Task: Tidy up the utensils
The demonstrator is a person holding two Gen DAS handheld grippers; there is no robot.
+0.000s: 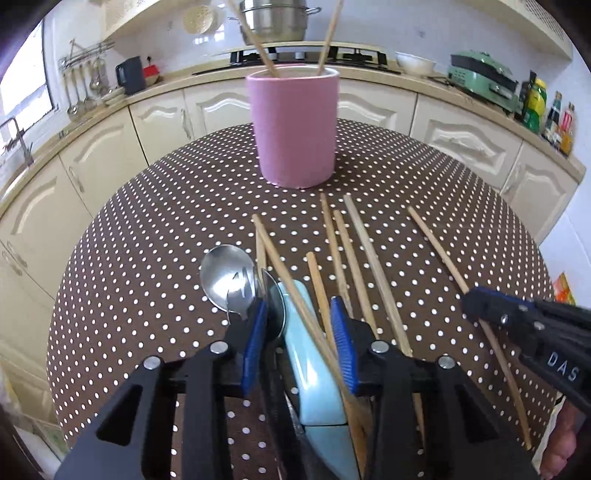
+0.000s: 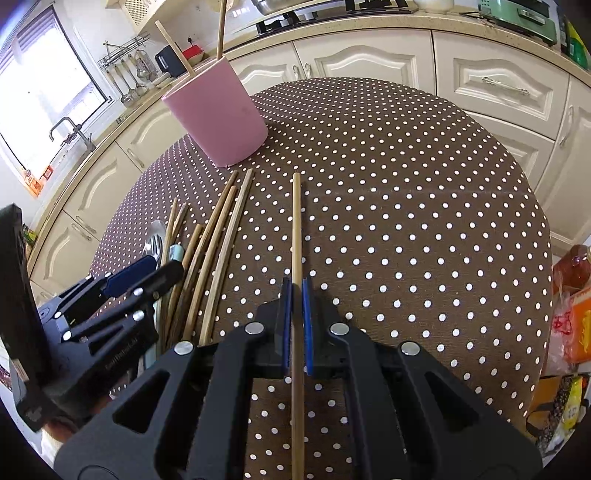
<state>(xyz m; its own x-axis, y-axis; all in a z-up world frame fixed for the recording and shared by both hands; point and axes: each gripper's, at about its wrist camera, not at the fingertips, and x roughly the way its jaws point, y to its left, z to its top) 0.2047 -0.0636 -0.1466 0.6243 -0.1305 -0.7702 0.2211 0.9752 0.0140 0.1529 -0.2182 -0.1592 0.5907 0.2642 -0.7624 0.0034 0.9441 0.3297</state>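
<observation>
- We see a kitchen with cream panelled cabinets (image 2: 369,59) along a curved counter, a window and tap at the left, a gas hob (image 1: 306,56) with a steel steamer pot (image 1: 273,18) on it, and a green appliance (image 1: 480,75) at the right end of the counter
- A round table (image 2: 406,221) sits before the cabinets, covered with a brown cloth dotted in white
- On the far side of the table stands a pink cylindrical holder (image 1: 295,129), smooth and matte; two wooden chopsticks (image 1: 328,33) lean out of it
- A loose row of wooden chopsticks (image 1: 354,254) lies on the cloth between the holder and us, thin, straight and pale brown, some overlapping
- Our left gripper (image 1: 299,325) is over the left end of that row, black with blue pads; its jaws stand partly apart, with a pale blue utensil handle (image 1: 314,369) and one chopstick (image 1: 291,291) crossing the gap, and we cannot tell whether the pads press on either
- Two shiny metal spoons (image 1: 225,277) lie at the left finger, their bowls round and reflective, just beside the blue handle
- Our right gripper (image 2: 296,291) is closed on a single chopstick (image 2: 296,221), which lies well apart from the others on the right; the stick runs straight between the blue pads and points towards the far side of the table
- Bottles (image 1: 535,107) stand on the counter at the right, and bright food packets (image 2: 576,332) sit beyond the table edge
</observation>
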